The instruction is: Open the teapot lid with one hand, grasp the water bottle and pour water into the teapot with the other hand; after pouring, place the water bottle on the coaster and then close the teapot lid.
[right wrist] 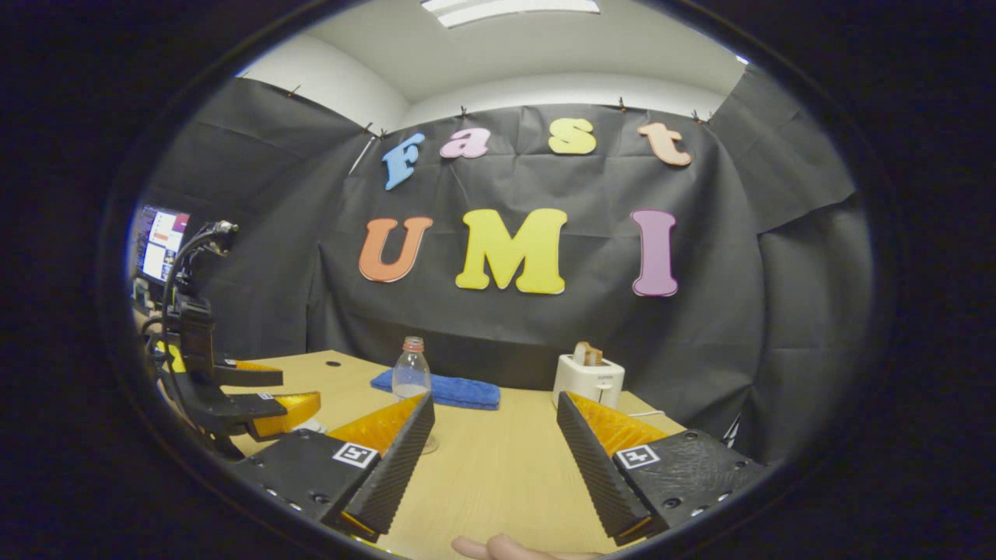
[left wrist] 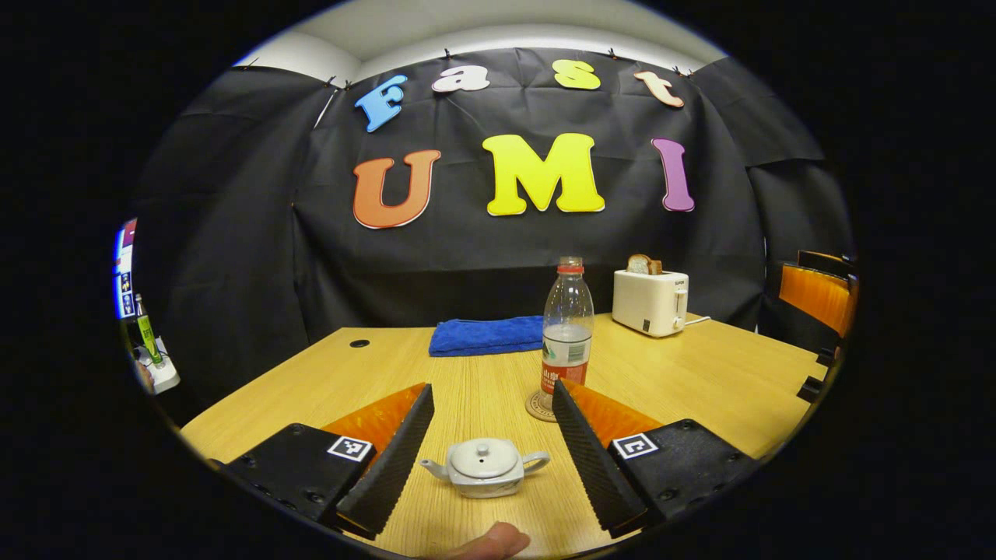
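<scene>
Nothing judged done yet. Teapot [left wrist: 485, 467] lidded, near the water bottle [left wrist: 566, 336], which stands on the coaster [left wrist: 538, 407]. Left tongs [left wrist: 492, 447] and right tongs [right wrist: 493, 467] spread, nothing held. All steps remain.

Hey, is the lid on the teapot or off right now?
On. The lid sits flat on the teapot, its knob up, between the open left gripper fingers.

Black cloth wall [right wrist: 545, 327] hangs all the way around the booth, pinned up along the top. White ceiling above with a light panel [right wrist: 510, 8] at 12 o'clock. Light wood table [left wrist: 724, 373] in front (small round hole at 10 o'clock), orange chair [left wrist: 817, 292] off at 3 o'clock.
</scene>
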